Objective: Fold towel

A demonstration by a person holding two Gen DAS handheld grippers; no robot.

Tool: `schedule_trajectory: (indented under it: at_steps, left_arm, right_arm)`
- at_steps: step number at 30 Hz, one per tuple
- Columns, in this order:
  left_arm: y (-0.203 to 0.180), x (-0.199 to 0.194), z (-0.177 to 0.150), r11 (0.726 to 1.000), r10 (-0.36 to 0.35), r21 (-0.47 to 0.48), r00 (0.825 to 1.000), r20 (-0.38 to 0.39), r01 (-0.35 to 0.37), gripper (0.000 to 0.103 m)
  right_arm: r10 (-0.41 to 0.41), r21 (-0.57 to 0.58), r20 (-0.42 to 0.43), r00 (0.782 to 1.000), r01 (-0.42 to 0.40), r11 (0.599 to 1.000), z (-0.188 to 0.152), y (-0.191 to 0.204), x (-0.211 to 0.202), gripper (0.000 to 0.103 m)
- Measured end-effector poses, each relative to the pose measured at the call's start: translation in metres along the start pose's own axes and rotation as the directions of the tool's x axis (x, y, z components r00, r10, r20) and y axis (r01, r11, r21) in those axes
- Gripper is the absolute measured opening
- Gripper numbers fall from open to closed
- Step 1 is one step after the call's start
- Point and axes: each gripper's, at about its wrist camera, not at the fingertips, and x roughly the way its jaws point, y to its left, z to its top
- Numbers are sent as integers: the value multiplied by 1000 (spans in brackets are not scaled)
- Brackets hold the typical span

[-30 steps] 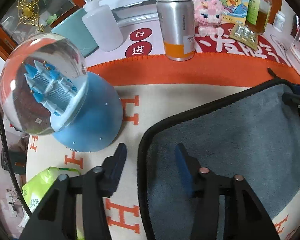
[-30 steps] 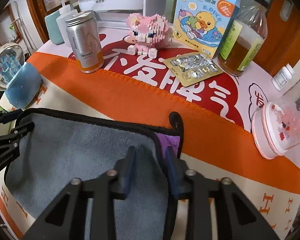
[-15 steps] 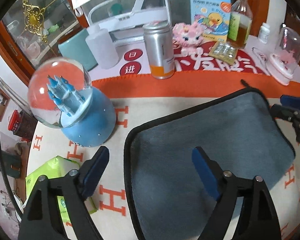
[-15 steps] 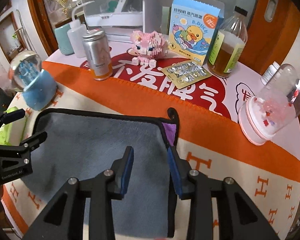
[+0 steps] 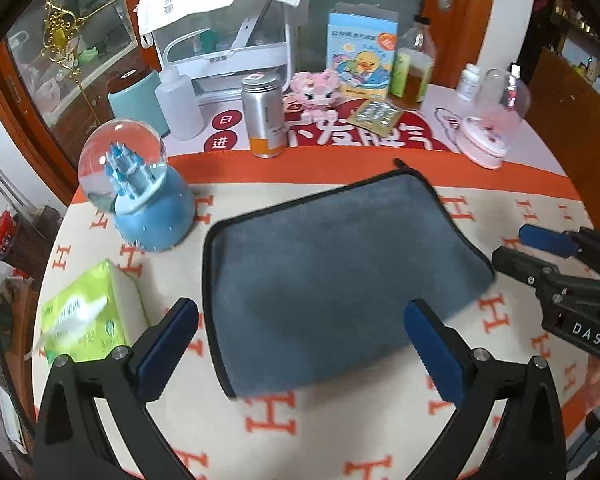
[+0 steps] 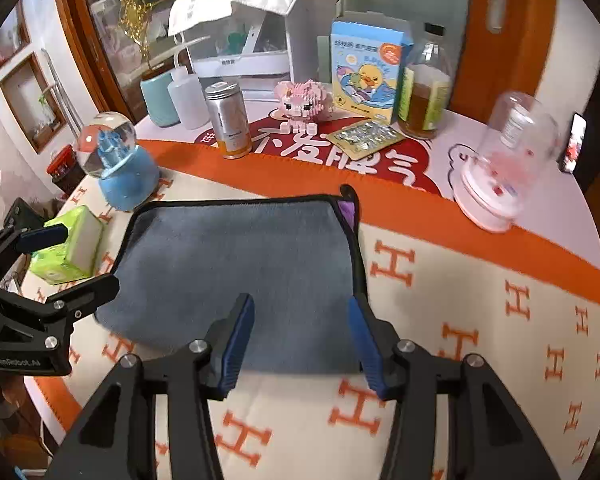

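Now folded towel (image 5: 332,276) (image 6: 236,268), unheld.

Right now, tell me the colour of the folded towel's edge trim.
Black piping borders the grey folded towel; clearest in the right wrist view.

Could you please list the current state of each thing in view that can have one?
towel: folded, flat on the cloth, released
left gripper: open, holding nothing
right gripper: open, holding nothing
snow globe: upright
metal can: upright, lid on
amber bottle: upright, capped
tissue pack: tissue sticking out
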Motion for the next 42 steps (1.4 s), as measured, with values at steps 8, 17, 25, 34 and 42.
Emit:
schedule_trajectory:
  at_steps: [8, 17, 25, 34, 42]
  left_arm:
    - [-24, -55, -33, 1000, -6, -6, 999, 54, 6, 102]
    - [-58, -114, -66, 999, -28, 18, 995, 95, 26, 102]
    - [-84, -144, -93, 997, -71, 13, 991, 110, 70, 102]
    - [-100, -158, -112, 998, -67, -7, 994, 89, 68, 102]
    - [-113, -172, -120, 998, -57, 0, 994, 94, 57, 102]
  right_arm:
    - [12, 66, 34, 999, -14, 998, -41, -13, -56, 50]
    - [-9, 68, 96, 995, 2, 998, -85, -12, -124, 62]
    - [-49, 83, 118, 992, 39, 996, -115, -17, -158, 64]
    - [-20, 118, 90, 996, 10, 993, -144, -23, -180, 64]
    - [-37, 122, 121, 992, 22, 992, -158, -22, -202, 65]
